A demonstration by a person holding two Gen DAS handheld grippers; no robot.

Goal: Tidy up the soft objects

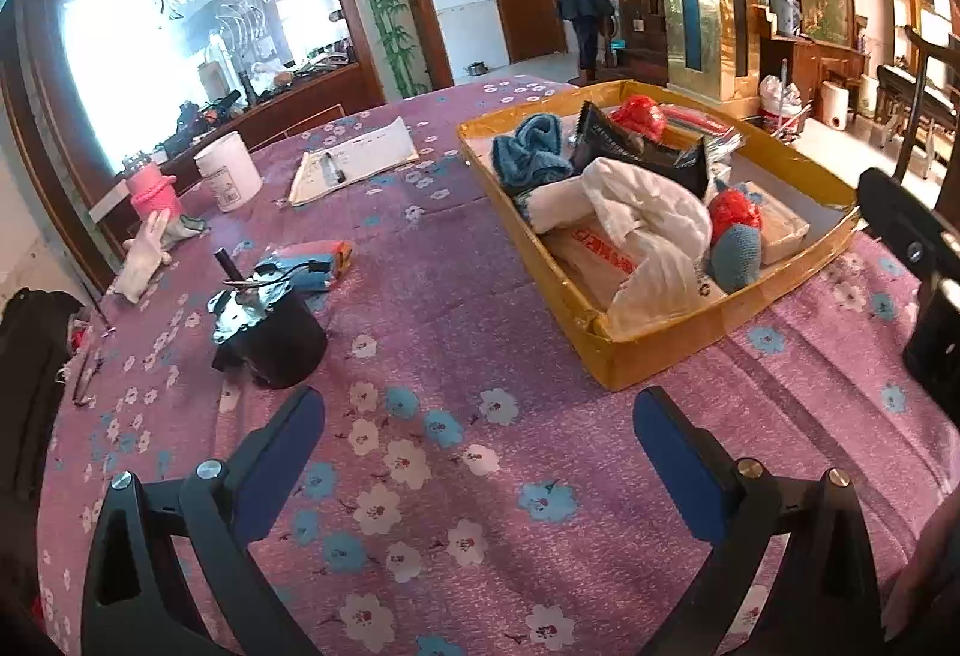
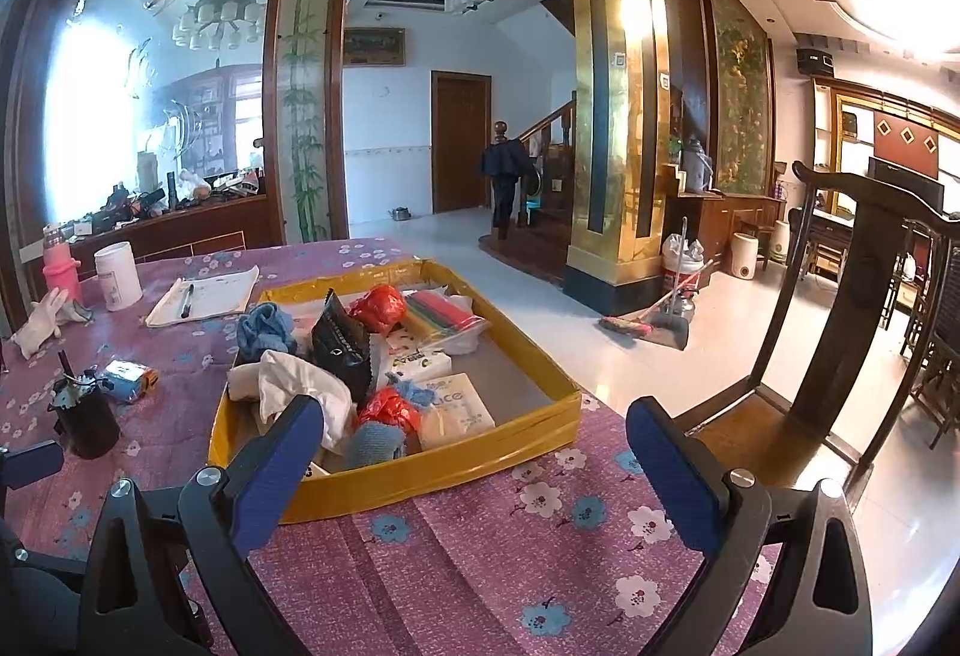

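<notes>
Crumpled white cloth atop knits in taped cardboard tray.

The white cloth in the yellow tray covers most of the packet with red print beneath it; the print is unreadable. The near-left corner of the tray is hidden behind the right gripper's left finger. The label on the white jar is too small to read. The left edge of the left wrist view cuts off a black object. The right gripper is cut off by the right edge of that view.
</notes>
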